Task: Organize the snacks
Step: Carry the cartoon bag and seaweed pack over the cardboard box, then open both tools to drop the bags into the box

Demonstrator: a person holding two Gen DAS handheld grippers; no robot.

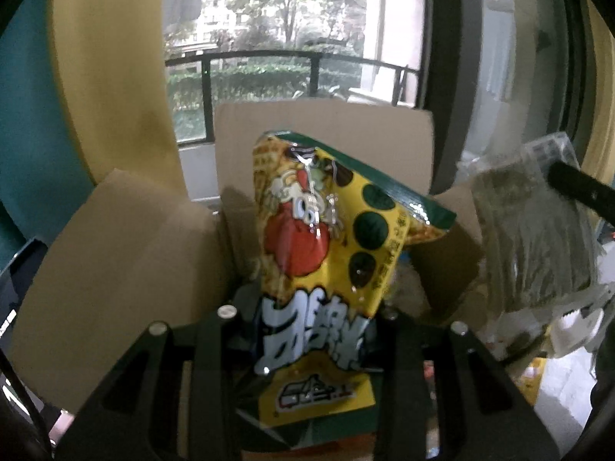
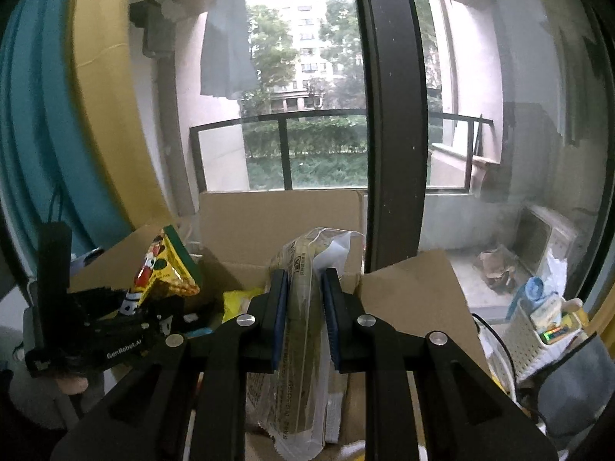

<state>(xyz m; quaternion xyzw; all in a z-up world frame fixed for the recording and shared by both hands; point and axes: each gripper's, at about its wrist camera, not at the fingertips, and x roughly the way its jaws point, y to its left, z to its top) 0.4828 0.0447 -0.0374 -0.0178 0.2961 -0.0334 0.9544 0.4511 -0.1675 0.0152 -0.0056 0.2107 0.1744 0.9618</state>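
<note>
In the left wrist view a yellow and green snack bag [image 1: 326, 238] with a red cartoon figure stands upright between my left gripper [image 1: 311, 319] jaws, which are shut on its lower part, above an open cardboard box [image 1: 115, 253]. My right gripper [image 2: 303, 299] is shut on a clear packet of greenish-brown snacks [image 2: 300, 330], held edge-on between the blue pads [image 2: 278, 315] over the same box [image 2: 276, 215]. That packet [image 1: 534, 238] hangs at the right of the left wrist view. The left gripper with the yellow bag [image 2: 165, 269] appears at the left of the right wrist view.
The box flaps stand up at the back and sides. A glass door with a dark frame [image 2: 396, 115] and a balcony lie behind. A white slotted basket [image 2: 538, 330] holding small items sits at the right. A teal and yellow curtain [image 2: 57, 115] hangs at the left.
</note>
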